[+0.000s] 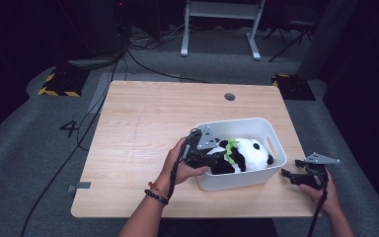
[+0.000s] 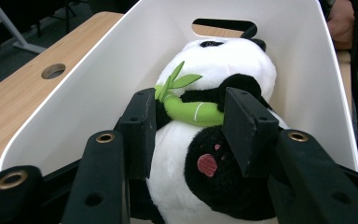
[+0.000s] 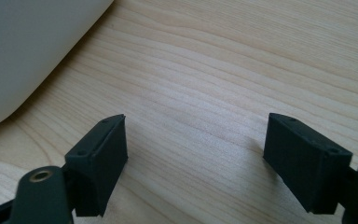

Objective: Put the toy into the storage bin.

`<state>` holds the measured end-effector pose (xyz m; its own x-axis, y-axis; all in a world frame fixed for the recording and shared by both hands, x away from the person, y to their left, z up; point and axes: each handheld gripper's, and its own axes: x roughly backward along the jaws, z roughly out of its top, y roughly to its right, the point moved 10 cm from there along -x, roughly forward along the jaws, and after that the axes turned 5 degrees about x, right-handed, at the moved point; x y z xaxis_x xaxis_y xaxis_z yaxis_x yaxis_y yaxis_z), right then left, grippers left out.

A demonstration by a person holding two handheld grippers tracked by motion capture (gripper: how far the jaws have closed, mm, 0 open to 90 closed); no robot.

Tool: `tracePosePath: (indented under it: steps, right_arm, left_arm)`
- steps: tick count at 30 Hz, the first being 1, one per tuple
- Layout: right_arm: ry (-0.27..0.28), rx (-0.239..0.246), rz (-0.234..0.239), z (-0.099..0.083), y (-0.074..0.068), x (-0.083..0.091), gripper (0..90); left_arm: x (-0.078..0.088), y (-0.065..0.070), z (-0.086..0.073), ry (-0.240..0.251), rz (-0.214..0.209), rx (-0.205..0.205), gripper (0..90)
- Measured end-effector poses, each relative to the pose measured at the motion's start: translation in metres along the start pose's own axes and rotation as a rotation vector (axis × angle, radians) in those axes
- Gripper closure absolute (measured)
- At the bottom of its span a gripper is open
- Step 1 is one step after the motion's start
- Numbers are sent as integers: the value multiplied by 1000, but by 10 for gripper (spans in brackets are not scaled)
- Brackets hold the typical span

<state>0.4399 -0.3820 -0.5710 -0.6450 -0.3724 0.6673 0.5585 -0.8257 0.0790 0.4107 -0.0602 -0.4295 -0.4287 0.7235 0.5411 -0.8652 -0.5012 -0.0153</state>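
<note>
Your left gripper (image 2: 189, 130) reaches down into the white bin (image 2: 98, 70) from its near end, and the stuffed panda (image 2: 228, 70) lies directly ahead of it, inside the bin. The jaws stand partly apart on either side of the panda's middle, over its belly and one black paw; whether the pads press on the plush cannot be told from here. Between the two jaws, just ahead of their tips, you see the green bamboo stalk (image 2: 193, 112) with its leaves, held across the panda's chest. Beyond that lies the panda's white head, pointing away from the gripper toward the far wall of the bin, where a handle slot is cut. In the high view your left hand (image 1: 180, 165) rests at the bin's (image 1: 256, 177) left end, with the left gripper (image 1: 212, 158) over the rim and the panda (image 1: 249, 150) stretched along the bin toward your right.

Your right gripper (image 3: 196, 154) has its jaws wide apart with nothing between them, just bare bench (image 3: 223, 70) beneath. The rounded outer wall of the bin (image 3: 23, 51) sits off to the left of this gripper, near but not touching it. In the high view the right gripper (image 1: 296, 177) hovers just beside the bin's right end, near the front corner of the bench (image 1: 143, 123), with your right hand (image 1: 325, 195) behind it.
</note>
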Motion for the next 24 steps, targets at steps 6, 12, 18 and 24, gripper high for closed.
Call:
tracePosePath:
  steps: [6,12,18,24]
  right_arm:
    - [0,-1,-1,0,0,0,214]
    - [0,0,0,0,0,0,214]
    - [0,0,-1,0,0,0,214]
    - [0,0,-2,0,0,0,214]
  left_arm:
    - [3,-3,0,3,6,3,475]
    - [6,-5,-1,6,22,13,415]
    - [10,-9,-2,15,26,21,350]
    - [13,-12,-1,28,45,52,273]
